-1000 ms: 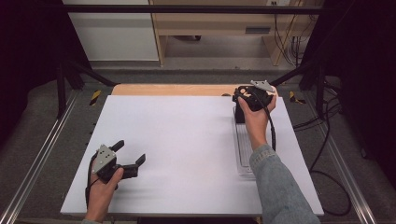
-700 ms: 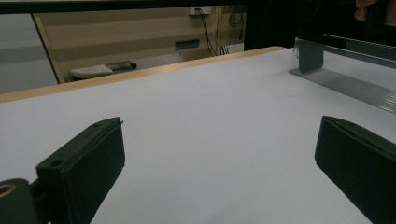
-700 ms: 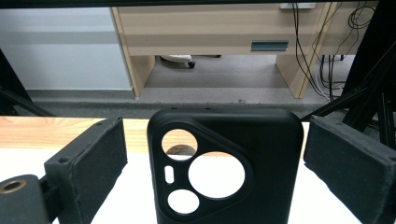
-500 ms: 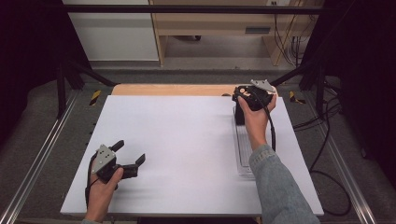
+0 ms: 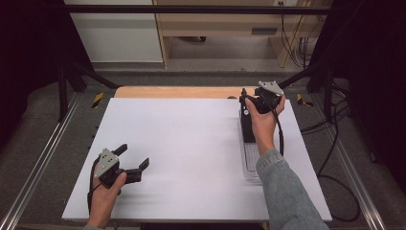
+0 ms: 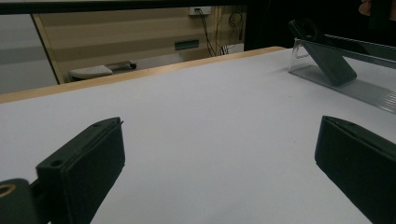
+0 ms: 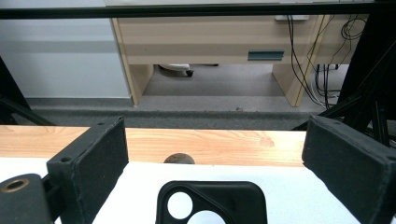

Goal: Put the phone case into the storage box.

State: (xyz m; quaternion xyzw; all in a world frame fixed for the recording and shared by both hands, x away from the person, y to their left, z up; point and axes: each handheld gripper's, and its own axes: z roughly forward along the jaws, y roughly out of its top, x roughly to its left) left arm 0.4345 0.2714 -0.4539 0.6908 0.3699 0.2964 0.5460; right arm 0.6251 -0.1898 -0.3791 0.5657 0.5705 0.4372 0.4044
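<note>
Right claw: jaws wide, empty, hovering over my case on stand, 2 o'clock on counter. Step: approach. Next: lower, close on case. Left claw: open, empty, 8 o'clock.

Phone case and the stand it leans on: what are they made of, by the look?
Phone case: looks like matte black soft plastic or rubber; dull surface without glare, rounded moulded rim around the camera holes. Could be silicone or TPU, can't tell which.
Stand: clear acrylic or similar hard plastic, glossy; you see the table through it and its edges catch light.
</note>
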